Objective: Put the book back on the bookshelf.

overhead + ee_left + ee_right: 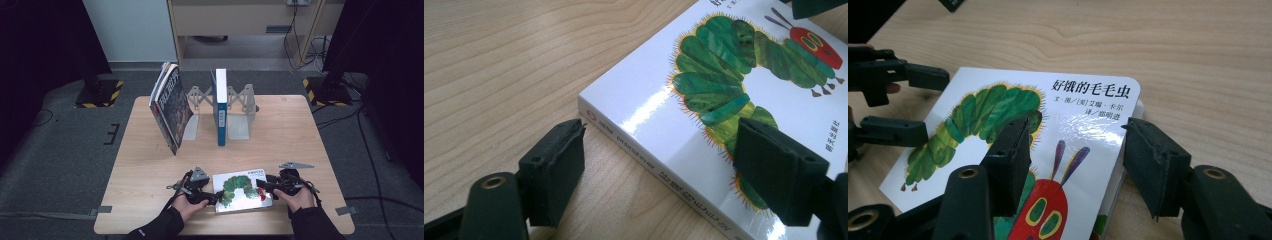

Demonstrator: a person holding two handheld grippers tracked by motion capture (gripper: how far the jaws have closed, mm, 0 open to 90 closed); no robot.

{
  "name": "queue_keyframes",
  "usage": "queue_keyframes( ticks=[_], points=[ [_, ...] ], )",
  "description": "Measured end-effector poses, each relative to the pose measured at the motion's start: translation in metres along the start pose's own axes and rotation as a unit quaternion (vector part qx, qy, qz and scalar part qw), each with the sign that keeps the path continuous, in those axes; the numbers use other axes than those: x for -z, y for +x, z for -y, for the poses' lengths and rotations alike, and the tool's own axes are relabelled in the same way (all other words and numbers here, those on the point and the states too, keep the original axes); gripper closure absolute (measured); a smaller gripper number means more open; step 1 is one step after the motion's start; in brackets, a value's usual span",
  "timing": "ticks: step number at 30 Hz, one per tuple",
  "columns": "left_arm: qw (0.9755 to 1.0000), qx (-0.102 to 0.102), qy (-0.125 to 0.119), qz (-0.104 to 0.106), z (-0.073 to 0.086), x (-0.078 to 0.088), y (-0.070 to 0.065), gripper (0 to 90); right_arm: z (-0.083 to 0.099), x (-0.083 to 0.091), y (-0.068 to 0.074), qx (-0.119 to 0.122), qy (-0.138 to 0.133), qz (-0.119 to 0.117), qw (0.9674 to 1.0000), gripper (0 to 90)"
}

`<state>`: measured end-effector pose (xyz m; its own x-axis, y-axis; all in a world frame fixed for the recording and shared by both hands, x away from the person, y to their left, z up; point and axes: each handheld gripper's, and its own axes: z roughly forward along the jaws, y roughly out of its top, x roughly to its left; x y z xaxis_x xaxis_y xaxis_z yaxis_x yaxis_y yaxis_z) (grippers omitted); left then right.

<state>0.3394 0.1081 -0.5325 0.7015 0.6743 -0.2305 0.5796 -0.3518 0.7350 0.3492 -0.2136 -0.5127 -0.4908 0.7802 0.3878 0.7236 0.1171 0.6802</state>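
A white picture book (240,191) with a green caterpillar on its cover lies flat near the table's front edge. My left gripper (212,196) is at the book's left side. In the left gripper view its jaws (661,132) straddle the spine edge of the book (724,65), one on the table beside the spine and one over the cover, with a gap showing. My right gripper (262,187) is at the book's right side. In the right gripper view its jaws (1075,129) straddle the page edge of the book (998,105), one over the cover and one beside the edge.
At the back of the wooden table (150,165) stands a grey metal bookend rack (240,112). A blue book (220,107) stands upright in it. A large dark book (171,107) leans against its left end. Black stands and cables sit on the floor behind.
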Motion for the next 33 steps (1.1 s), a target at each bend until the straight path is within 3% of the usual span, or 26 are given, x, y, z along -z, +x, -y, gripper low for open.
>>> queue_keyframes(
  ticks=[14,20,25,28,33],
  points=[
    [0.9998,0.011,-0.006,0.019,-0.0004,-0.0014,0.0020,17.2,-0.0089,0.0054,0.0046,-0.020,-0.052,-0.029,0.9980,45.2],
    [0.9997,0.013,-0.007,0.021,-0.0003,-0.0016,0.0022,16.8,-0.0082,0.0052,0.0056,-0.026,-0.058,-0.031,0.9975,43.1],
    [0.9996,0.013,-0.008,0.022,0.0000,-0.0021,0.0014,15.4,-0.0071,0.0063,0.0058,-0.053,-0.069,-0.041,0.9954,42.6],
    [0.9997,0.012,-0.010,0.017,0.0002,-0.0026,0.0003,15.0,-0.0057,0.0065,0.0073,-0.046,-0.068,-0.033,0.9961,42.3],
    [0.9997,0.012,-0.010,0.018,0.0002,-0.0027,0.0004,14.7,-0.0031,0.0070,0.0075,-0.057,-0.064,-0.034,0.9957,42.2]
  ],
)
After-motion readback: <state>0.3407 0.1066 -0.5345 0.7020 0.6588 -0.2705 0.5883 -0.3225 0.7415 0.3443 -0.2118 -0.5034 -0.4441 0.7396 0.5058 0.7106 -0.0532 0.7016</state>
